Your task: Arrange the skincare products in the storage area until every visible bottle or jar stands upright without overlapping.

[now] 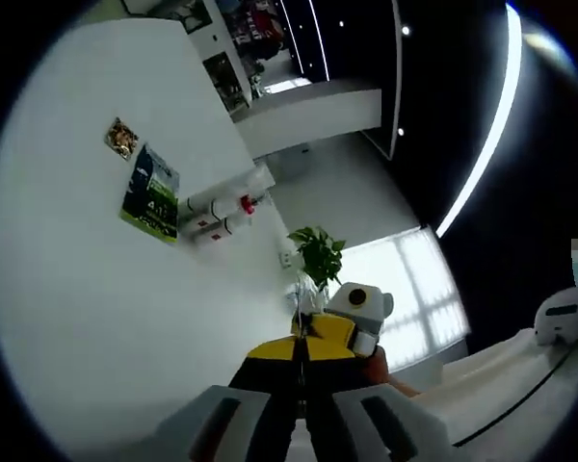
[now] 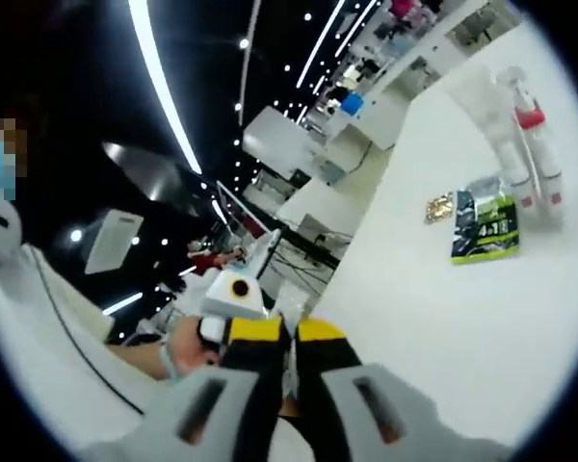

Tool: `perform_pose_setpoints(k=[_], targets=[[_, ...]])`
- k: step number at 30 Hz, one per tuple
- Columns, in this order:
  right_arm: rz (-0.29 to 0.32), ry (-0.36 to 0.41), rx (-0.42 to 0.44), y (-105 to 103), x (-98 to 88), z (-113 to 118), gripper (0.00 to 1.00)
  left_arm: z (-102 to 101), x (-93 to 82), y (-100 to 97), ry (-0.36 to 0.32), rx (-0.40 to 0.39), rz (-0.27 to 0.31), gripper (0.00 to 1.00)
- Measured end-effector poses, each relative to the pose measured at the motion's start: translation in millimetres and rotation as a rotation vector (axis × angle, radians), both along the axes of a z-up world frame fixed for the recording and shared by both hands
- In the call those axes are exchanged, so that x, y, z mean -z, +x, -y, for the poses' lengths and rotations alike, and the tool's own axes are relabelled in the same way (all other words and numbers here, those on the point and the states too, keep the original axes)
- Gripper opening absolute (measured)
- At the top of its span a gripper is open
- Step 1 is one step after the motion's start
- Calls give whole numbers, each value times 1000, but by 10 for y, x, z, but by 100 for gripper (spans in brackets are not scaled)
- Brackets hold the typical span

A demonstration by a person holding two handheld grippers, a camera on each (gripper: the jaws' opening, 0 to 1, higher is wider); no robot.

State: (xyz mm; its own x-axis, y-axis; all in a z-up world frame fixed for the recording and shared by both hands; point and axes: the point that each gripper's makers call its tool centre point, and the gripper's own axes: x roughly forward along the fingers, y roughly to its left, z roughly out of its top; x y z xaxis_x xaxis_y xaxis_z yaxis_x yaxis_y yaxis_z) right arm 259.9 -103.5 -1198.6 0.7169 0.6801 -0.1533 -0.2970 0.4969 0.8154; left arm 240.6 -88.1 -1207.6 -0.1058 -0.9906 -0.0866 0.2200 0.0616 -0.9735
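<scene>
My left gripper (image 1: 299, 354) rises from the bottom of the left gripper view, its grey jaws with black and yellow tips pressed together on nothing. Just beyond its tips is my right gripper (image 1: 358, 318), held by a hand (image 1: 376, 368). In the right gripper view my right gripper (image 2: 291, 339) is likewise shut, tips touching. My left gripper (image 2: 233, 300) sits close in front of it in a gloved hand (image 2: 173, 364). Both views point up at a white wall and a dark ceiling.
Two posters (image 1: 150, 192) (image 2: 484, 229) hang on the white wall beside white cylinders with red tops (image 1: 222, 204) (image 2: 520, 135). A green potted plant (image 1: 318, 255) stands near a bright window (image 1: 414, 289). Long ceiling light strips (image 2: 164, 87) run overhead.
</scene>
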Motion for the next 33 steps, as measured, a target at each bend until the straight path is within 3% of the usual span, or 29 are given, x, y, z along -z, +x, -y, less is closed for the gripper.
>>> perform_pose_setpoints(k=[6,8,11,23,26,29,33], targets=[[-27,0,11,32,23,79,1,-27,43,62,-3,-6,-8,0],[-22,-49,16,59,58,97,0,-14,34,69,-9,-3,-8,0],[-29,-36,22,103,40,92,0,-18,38,127,-11,-13,15,1],[-51,-49,51,194,109,131,0,-131,111,254,11,-15,-1,0],[-49,-47,84,237,117,147,4,-125,133,305,12,-20,-14,0],[-56,-93,137,269,167,211,20,-121,144,360,15,-24,-14,0],[-62,-102,134,201,173,231,20,-135,129,467,-2,-15,-9,0]])
